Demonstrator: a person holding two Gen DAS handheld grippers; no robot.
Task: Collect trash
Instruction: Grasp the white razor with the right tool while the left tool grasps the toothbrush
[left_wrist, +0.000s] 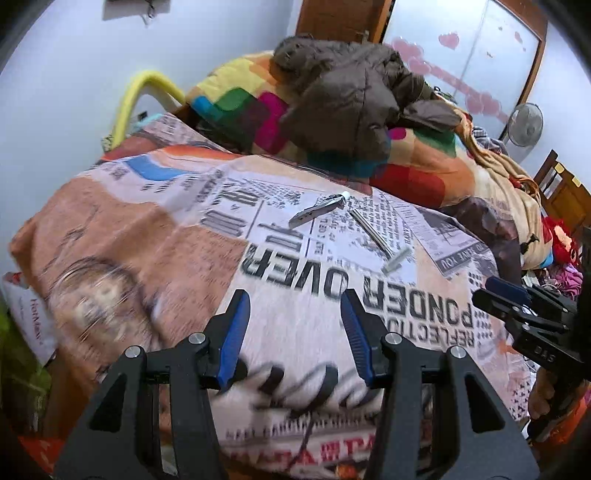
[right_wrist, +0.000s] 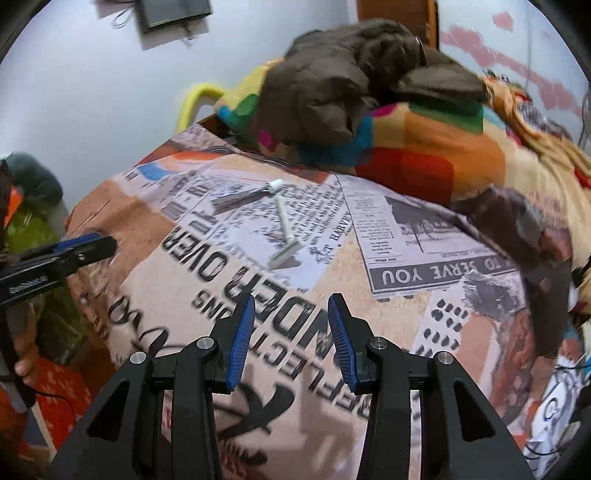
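Note:
A flattened silver tube with a white cap (left_wrist: 317, 212) (right_wrist: 240, 197) lies on the newspaper-print bedsheet (left_wrist: 147, 229) (right_wrist: 424, 236). Just beside it lies a pale disposable razor (left_wrist: 380, 240) (right_wrist: 284, 236), its head towards me. My left gripper (left_wrist: 294, 295) hovers over the sheet short of both, jaws open and empty; its tip also shows at the left edge of the right wrist view (right_wrist: 85, 247). My right gripper (right_wrist: 291, 299) hangs a little short of the razor, open with nothing between its blue pads (right_wrist: 242, 332). It shows at the right in the left wrist view (left_wrist: 506, 291).
A brown jacket (left_wrist: 351, 96) (right_wrist: 351, 74) lies on a multicoloured blanket (left_wrist: 424, 173) (right_wrist: 424, 147) heaped behind the items. A yellow curved bar (left_wrist: 147, 85) stands by the white wall. A fan (left_wrist: 524, 125) and wooden chair (left_wrist: 561, 188) are at far right.

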